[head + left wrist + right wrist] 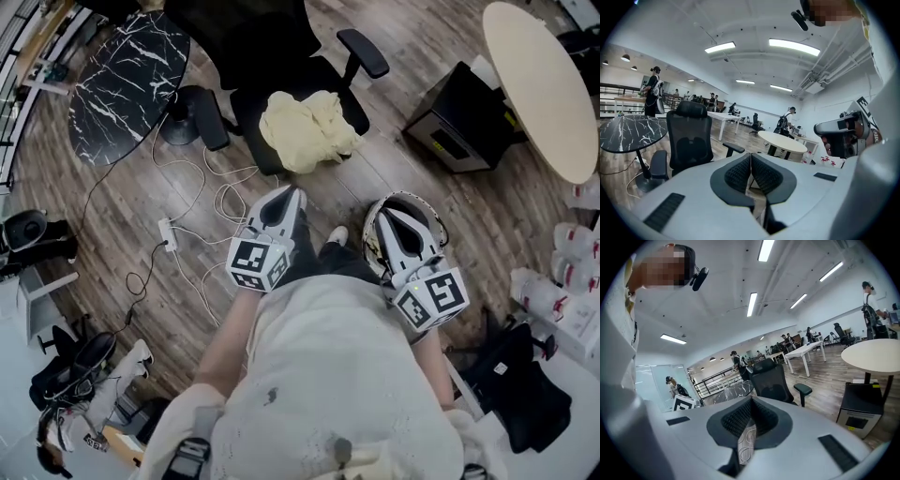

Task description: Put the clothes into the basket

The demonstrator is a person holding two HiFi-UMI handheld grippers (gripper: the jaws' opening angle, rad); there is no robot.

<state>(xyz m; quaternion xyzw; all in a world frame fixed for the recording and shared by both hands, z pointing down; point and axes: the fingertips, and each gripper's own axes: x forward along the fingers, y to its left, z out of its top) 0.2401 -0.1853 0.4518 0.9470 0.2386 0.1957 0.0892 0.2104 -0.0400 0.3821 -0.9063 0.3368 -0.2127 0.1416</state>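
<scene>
Two grippers are held side by side ahead of the person's body, both pointing toward a black office chair (246, 111).

1. Left gripper (284, 195): the fingers are closed, with the ribbed pads meeting along their length and nothing between them.
2. Right gripper (401, 204): the fingers are closed at the tips and hold nothing. A thin slot below the tips shows only the background.
3. Task item: a pale yellow garment (307, 129) lies crumpled on the chair seat, between the armrests and well apart from both grippers.

Surroundings:
- A round black marble-pattern table (131, 80) stands just left of the chair.
- White cables (202, 192) and a power strip (167, 232) lie on the wood floor (122, 216) to the left of the left gripper.
- A black box-shaped unit (459, 117) sits right of the chair, beside a round beige table (539, 84).
- White packages (553, 291) are stacked at the right edge, with a black bag (520, 384) below them.
- Dark bags (75, 375) lie at the lower left.

Markings: each gripper cube carries black-and-white square markers. The red print on the white packages is too small to read.
</scene>
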